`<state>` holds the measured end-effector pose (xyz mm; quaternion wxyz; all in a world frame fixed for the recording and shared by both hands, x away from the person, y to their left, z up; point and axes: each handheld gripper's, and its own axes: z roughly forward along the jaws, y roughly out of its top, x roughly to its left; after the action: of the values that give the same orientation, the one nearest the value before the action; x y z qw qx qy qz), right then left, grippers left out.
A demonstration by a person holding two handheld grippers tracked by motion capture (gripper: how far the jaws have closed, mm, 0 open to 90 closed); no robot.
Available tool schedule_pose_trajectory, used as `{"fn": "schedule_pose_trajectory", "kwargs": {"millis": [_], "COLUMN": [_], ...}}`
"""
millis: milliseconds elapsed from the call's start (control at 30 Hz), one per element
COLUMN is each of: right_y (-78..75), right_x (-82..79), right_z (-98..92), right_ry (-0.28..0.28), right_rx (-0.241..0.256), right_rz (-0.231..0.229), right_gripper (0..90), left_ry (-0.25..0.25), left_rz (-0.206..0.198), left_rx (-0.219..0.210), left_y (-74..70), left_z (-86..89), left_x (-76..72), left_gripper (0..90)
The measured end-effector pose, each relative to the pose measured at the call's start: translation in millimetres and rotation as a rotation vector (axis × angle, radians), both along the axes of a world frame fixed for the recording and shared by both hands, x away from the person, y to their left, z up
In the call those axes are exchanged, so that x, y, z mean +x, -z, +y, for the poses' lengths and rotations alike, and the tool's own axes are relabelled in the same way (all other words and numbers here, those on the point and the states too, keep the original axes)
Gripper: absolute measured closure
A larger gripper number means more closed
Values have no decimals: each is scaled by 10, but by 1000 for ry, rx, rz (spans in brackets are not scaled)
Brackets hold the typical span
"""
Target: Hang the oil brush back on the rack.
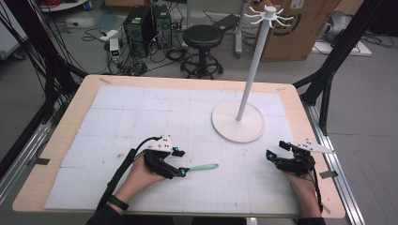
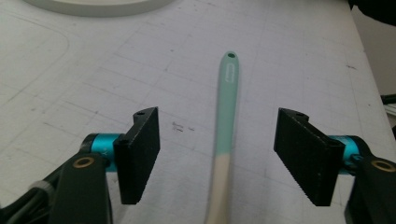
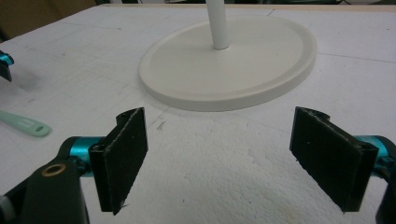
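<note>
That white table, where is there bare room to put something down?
The whole far left of the white mat, left of the stand's round base, lies bare. So does the near strip between the left claw and right claw, apart from the mint utensil.

I am seeing my left gripper (image 2: 217,156) standing wide apart astride the mint spatula handle (image 2: 227,100), touching neither side; the white stand base (image 2: 93,5) is lying beyond it.

light: even, soft, seemingly from overhead | shadows: faint, under the stand base (image 3: 233,74) | glare: none on the white tabletop (image 1: 141,122) | focus: high view soft, tool views blurred close to the lens | edges: slight bending
</note>
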<state>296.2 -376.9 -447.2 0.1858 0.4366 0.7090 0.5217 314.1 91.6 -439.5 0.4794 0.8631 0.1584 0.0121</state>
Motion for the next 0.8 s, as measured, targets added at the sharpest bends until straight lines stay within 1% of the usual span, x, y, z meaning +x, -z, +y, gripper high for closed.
{"fn": "schedule_pose_trajectory", "kwargs": {"millis": [133, 200, 333, 367, 567, 667, 700, 733, 800], "right_y": [1, 1, 1, 1, 1, 1, 1, 1, 1], "right_x": [0, 1, 1, 1, -1, -1, 1, 1, -1], "right_z": [-1, -2, -3, -3, -1, -1, -2, -2, 0], "right_ry": [0, -1, -2, -1, -1, -1, -1, -1, -3], "right_rx": [-3, -6, -5, -6, -6, -6, -8, -8, -8], "right_rz": [0, -2, -1, -1, 1, 1, -2, -2, -1], "right_gripper": [187, 187, 187, 187, 187, 188, 188, 188, 187], "left_ry": [14, 22, 25, 24, 31, 24, 19, 11, 11], "left_rz": [13, 9, 5, 7, 5, -4, -8, -4, -13], "left_rx": [29, 46, 62, 63, 92, 102, 105, 103, 109], "left_y": [42, 56, 69, 72, 78, 75, 75, 78, 76], "left_z": [-40, -50, -69, -73, -74, -75, -75, -75, -75], "left_x": [-8, -13, -24, -26, -33, -37, -36, -39, -38], "left_gripper": [425, 462, 533, 572, 639, 672, 708, 708, 736]}}
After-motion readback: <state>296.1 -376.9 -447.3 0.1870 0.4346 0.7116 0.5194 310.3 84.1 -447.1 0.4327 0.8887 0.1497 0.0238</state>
